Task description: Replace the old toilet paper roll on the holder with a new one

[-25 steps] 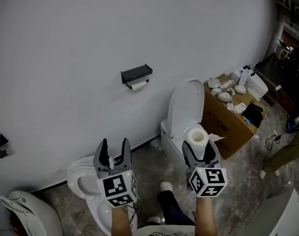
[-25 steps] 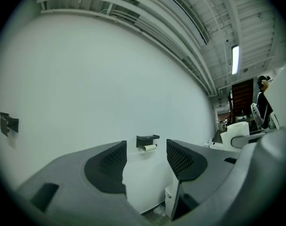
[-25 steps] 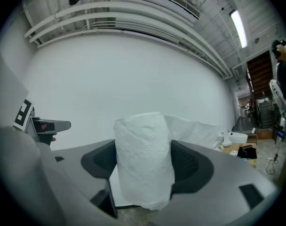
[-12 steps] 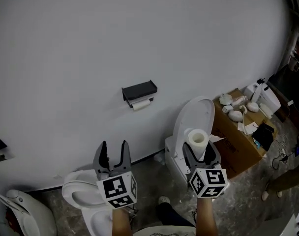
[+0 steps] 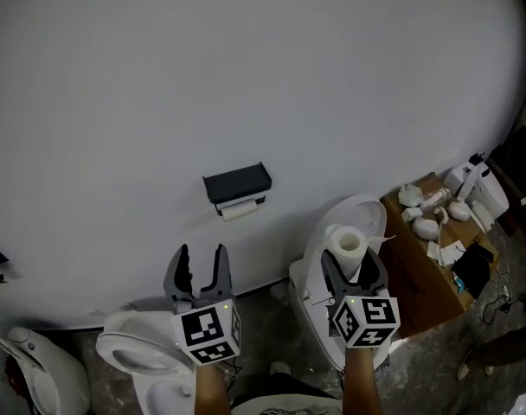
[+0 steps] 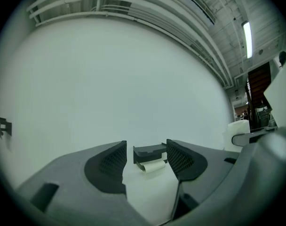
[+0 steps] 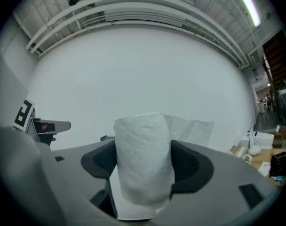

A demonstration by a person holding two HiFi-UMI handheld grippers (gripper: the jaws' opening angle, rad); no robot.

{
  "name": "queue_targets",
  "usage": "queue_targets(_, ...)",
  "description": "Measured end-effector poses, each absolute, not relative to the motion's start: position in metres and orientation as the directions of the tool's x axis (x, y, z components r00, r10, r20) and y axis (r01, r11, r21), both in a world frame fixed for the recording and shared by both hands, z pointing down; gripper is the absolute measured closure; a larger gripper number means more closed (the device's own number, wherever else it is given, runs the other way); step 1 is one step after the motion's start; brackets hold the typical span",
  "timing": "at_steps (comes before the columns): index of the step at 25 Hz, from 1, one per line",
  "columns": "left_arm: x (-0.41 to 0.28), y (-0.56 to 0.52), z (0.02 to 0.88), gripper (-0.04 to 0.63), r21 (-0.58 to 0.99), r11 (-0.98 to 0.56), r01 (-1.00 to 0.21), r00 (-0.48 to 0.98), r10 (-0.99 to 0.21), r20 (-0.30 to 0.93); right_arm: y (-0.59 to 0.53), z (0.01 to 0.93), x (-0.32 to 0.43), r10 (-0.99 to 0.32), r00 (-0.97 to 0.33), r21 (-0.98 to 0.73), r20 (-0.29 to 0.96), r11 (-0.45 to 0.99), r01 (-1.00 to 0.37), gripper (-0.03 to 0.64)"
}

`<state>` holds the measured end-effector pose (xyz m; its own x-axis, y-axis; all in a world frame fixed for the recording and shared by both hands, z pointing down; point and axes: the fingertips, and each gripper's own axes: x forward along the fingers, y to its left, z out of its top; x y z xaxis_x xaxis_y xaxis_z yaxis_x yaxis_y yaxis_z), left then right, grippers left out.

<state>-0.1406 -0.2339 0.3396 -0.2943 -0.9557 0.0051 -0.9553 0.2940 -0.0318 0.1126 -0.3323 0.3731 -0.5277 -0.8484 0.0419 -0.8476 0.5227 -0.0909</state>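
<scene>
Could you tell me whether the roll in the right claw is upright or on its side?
Upright: the roll stands on end in the right claw, its core hole facing up in the head view.

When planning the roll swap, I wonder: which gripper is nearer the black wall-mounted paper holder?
Left. The left gripper points at the black wall-mounted paper holder, framed between its fingers; the right gripper, holding the white toilet paper roll, sits further right.
</scene>
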Motion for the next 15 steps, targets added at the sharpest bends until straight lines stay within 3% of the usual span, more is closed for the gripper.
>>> queue_targets(15, -0.162, -0.285, 0.349, 0.348, -0.041, 0.342, -0.939, -0.344, -0.939, 0.031, -0.394, 0.385, 0.087, -0.816, -0.576, -0.102, 0.056, 0.569, -0.816, 0.288)
